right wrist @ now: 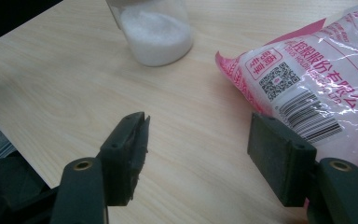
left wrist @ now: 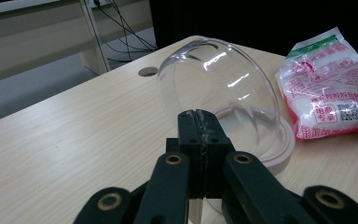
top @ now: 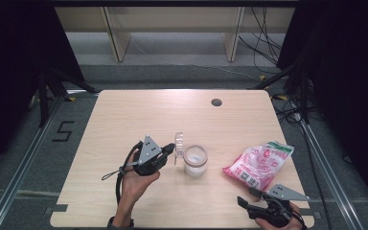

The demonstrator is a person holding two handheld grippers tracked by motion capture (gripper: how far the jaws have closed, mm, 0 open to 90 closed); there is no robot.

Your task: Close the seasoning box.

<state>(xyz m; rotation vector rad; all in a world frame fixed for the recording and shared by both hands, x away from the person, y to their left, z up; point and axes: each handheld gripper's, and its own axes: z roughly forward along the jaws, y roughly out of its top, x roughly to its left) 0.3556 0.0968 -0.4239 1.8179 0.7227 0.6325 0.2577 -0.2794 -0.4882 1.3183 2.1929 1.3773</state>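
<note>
two grippers on this light wood table point(top: 124, 115), and the thing being handled is a clear plastic dome lid point(left wrist: 219, 88). the left gripper point(top: 171, 148) has its jaws squeezed fully together on the lid's rim, holding it up on edge just left of the jar point(top: 195, 162). from the high view the lid point(top: 178, 146) looks like a thin see-through sliver standing upright, touching or nearly touching the jar's side. in the left gripper view it reads as a rounded, glassy half-bubble with bright highlights across the curve and a flat whitish ring around its open end, and you can see the table grain straight through it.

the jar is a small clear one, open on top, about half full of white grainy stuff point(right wrist: 156, 35), sitting roughly mid-table toward the person's side.

over on the right there's a pink and white plastic bag point(top: 258, 165) with a green strip at one end, a qr code and barcode point(right wrist: 307, 116) printed on it, lying flat and well apart from the jar.

right gripper point(top: 249, 199) sits at the near right edge with jaws wide apart, nothing between them, just table; the bag lies just beyond one jaw.
</note>
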